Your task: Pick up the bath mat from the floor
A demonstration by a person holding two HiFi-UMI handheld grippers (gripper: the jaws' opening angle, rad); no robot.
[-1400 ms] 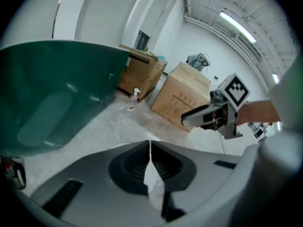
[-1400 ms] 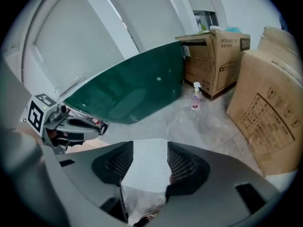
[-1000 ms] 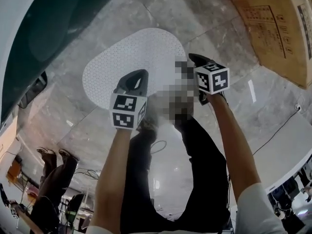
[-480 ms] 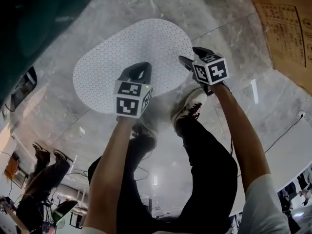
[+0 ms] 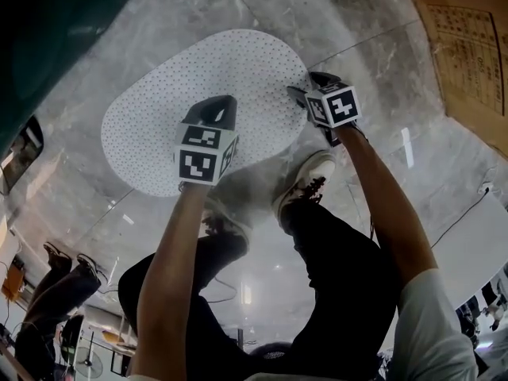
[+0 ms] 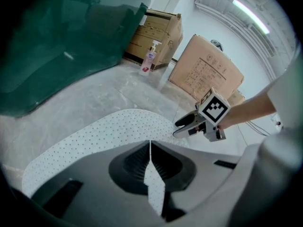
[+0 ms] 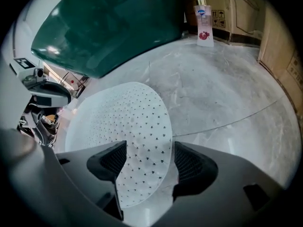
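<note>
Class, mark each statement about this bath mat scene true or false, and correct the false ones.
The bath mat lies flat on the floor. True.
The right gripper is shut. False: its jaws stand apart, having just been opening, the mat's end seen between them, not gripped.
A pump bottle stands beside the cardboard boxes. True.
The mat is dark green. False: white with small dark dots.
The left gripper has its jaws together. True.

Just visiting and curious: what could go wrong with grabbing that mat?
The bath mat lies flat on the smooth floor, so jaws might skid over its edge. The left hand-held gripper has its jaws together; unless opened, it may only push the mat.
</note>
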